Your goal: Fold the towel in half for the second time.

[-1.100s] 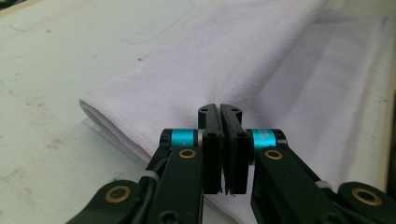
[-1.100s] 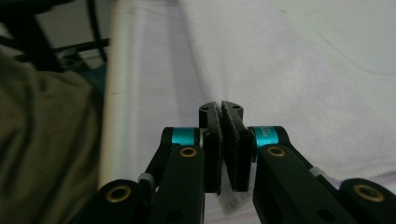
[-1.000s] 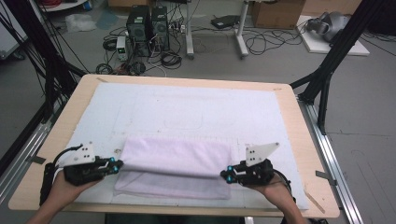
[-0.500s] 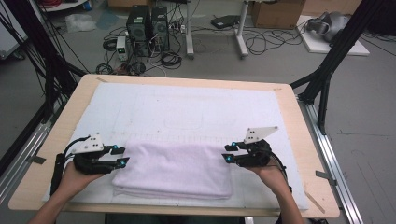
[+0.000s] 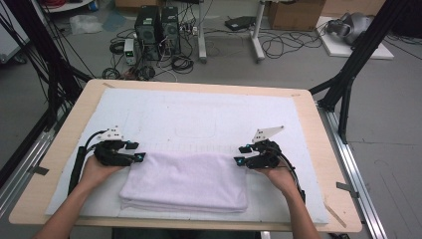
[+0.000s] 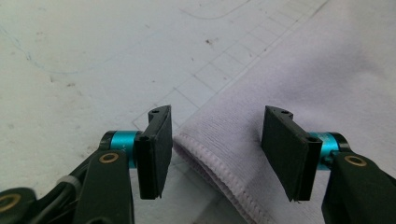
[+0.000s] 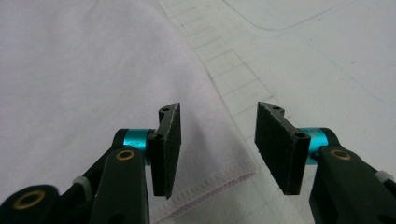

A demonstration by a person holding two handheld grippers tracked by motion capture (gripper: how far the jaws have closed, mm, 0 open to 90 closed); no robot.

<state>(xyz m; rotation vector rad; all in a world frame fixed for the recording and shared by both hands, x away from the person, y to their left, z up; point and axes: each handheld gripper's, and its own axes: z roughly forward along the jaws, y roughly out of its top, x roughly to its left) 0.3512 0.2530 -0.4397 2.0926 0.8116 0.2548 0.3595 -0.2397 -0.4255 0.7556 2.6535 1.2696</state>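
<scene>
Neatly folded pale towel (image 5: 185,180) — hemmed, layered.

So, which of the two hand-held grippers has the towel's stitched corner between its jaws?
The left hand-held gripper: the towel corner lies between its open jaws, untouched.

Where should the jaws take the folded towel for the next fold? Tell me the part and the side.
Grip the towel at its two far corners, each gripper coming in from its own outer side. The left gripper and right gripper already sit there, jaws open. The hemmed corner lies flat, so slide one jaw under the layers.
</scene>
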